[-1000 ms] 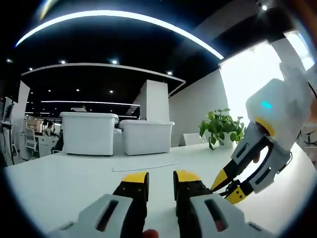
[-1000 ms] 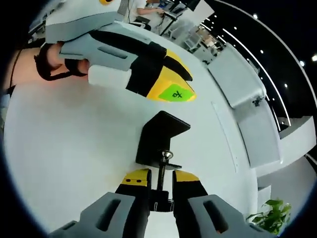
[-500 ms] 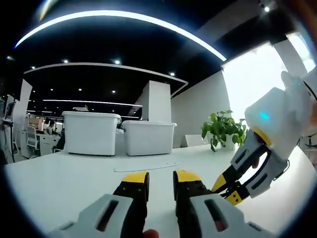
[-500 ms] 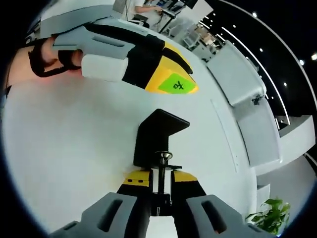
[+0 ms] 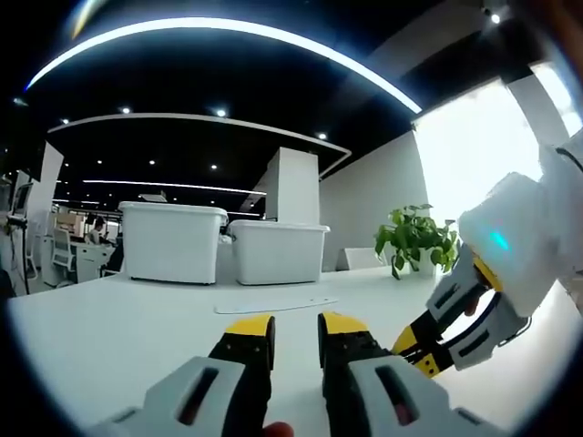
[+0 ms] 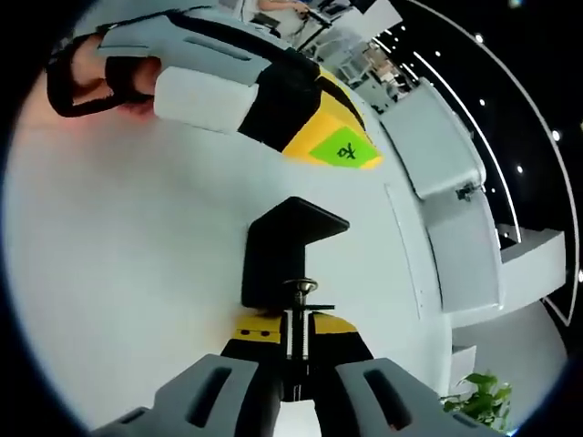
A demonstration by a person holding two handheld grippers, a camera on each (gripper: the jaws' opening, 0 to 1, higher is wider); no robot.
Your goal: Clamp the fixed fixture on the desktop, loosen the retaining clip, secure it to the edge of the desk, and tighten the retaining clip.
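White counter (image 6: 137,273) in an open office carries the work. We see the right claw (image 6: 293,330) closed on the screw (image 6: 293,323) of the black C-clamp fixture (image 6: 278,255), which lies on the counter just ahead. We see the left claw (image 5: 295,330) nearly closed, holding nothing, low over the counter. Beyond stand two white bins (image 5: 173,241) and a potted plant (image 5: 414,238).

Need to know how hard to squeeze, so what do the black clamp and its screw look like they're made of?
The clamp looks like matte black painted metal: flat, dull, sharp bends. Its screw looks like bare steel, shiny and threaded. The right claw is closed on the screw.
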